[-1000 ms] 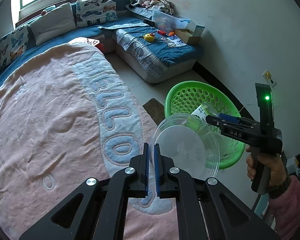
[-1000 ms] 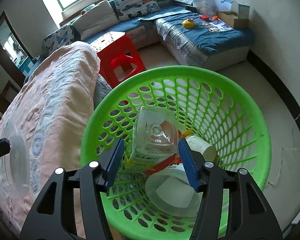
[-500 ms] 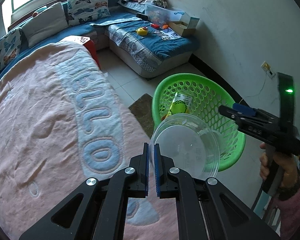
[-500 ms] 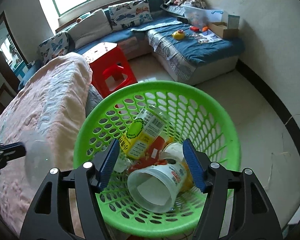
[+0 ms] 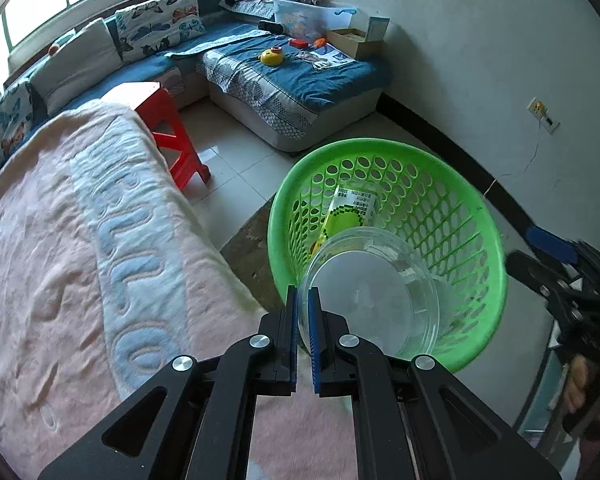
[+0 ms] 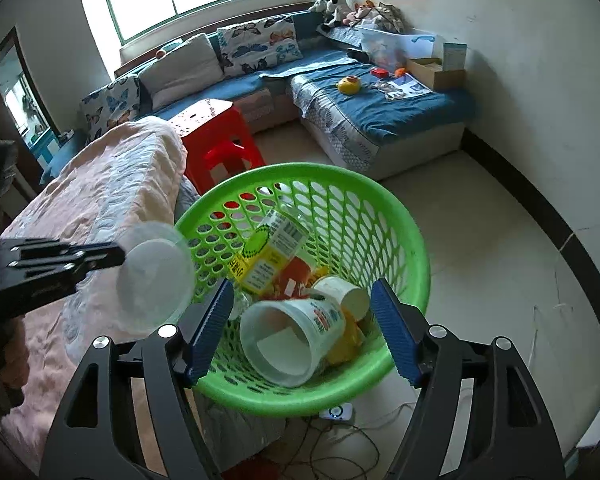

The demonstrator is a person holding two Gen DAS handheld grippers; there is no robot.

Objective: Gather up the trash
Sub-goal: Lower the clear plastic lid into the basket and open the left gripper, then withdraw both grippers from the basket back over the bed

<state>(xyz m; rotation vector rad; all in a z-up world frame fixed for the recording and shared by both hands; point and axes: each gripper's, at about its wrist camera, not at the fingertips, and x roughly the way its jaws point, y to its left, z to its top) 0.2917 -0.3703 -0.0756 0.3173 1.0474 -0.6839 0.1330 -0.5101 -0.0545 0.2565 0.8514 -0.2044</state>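
Pinching the rim of a clear plastic bowl [image 5: 374, 300], your left gripper [image 5: 303, 322] holds it at the green basket's [image 6: 416, 240] nine o'clock edge. Your right gripper [image 6: 304, 328] hangs over the basket, jaws opening and empty. Inside lie a yellow-labelled bottle [image 6: 268, 252], a white tub [image 6: 296, 340] and a paper cup [image 6: 346, 294]; the red and yellow scraps beneath are hard to identify.

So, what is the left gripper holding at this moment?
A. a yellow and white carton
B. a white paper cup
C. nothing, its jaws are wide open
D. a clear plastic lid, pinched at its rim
D. The left gripper is shut on the rim of the clear plastic lid, next to the green basket; the carton and the paper cup lie inside the basket.
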